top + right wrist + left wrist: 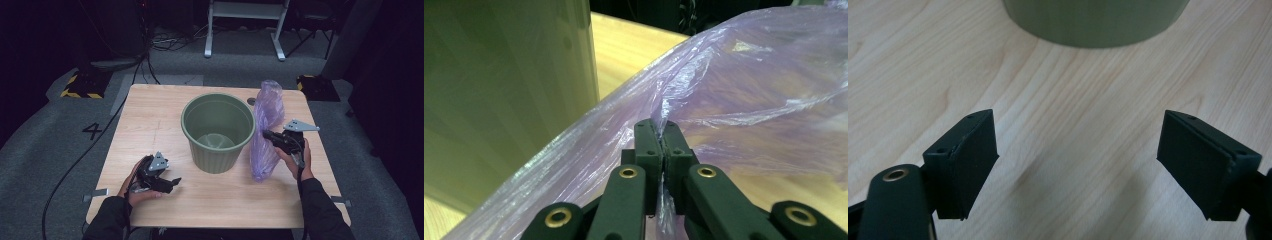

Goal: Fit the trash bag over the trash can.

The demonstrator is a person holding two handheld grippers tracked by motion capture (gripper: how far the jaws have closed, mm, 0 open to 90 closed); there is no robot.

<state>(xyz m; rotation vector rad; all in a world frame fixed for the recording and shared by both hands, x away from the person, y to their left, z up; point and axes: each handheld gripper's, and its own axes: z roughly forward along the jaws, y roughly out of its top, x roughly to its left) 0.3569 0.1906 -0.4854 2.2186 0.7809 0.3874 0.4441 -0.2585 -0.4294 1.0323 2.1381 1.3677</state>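
Nearest the camera in the high view, the left gripper (172,181) rests low over the table's near-left part, held in the person's left hand (140,187). We note its jaws stand apart with nothing between them; in the left gripper view the two black pads (968,160) frame bare wood, and the base of the green bin (1095,22) sits just ahead. We judge it is parked there to be ready for the bin or the bag mouth without crowding the other hand. The right gripper (266,134) is at the bin's right side, near the table's right edge, with its jaws clenched on a fold of the purple plastic bag (267,125); the right gripper view shows the thin film (734,100) pinched tight between the pads and running up out of them. We see the bag hanging as a crumpled column, its top above the bin's rim and its bottom on or close to the table (150,115), touching or just beside the bin wall; we cannot tell which. The bin stands upright at the middle of the table, open and seemingly empty. We judge the pinch on one edge is meant to lift the bag clear so it can be opened and lined into the bin. Risk: thin film may slip or tear.
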